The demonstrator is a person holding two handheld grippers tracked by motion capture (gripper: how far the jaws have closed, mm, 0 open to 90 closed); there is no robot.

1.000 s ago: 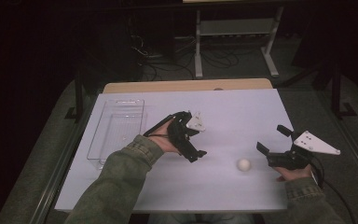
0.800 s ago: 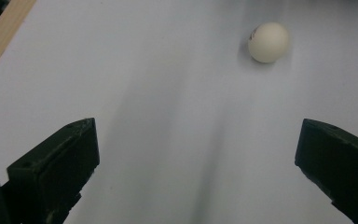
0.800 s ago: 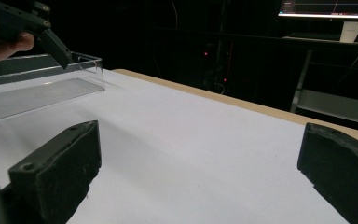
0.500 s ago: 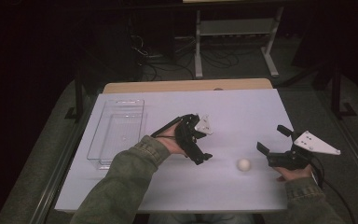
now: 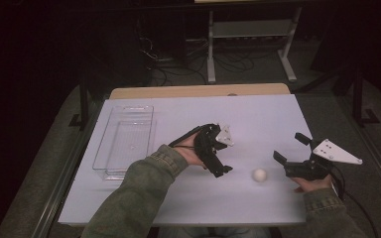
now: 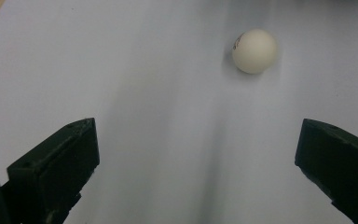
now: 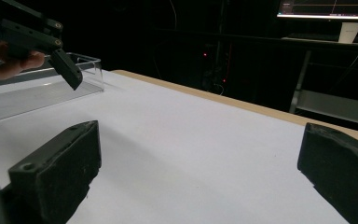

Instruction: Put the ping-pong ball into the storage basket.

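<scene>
Ball [image 5: 259, 175] lies between both tools, clear tray [image 5: 124, 144] well apart.

ball [image 6: 254, 51]: small reddish and dark printed mark near its upper left edge, seen in the left gripper view; too small and blurred to read
monitor [image 7: 327, 9]: thin bright graph lines along its lower edge, seen in the right gripper view; no characters legible
paper cup [image 7: 349, 31]: plain, no print visible
readable text overall: none
</scene>
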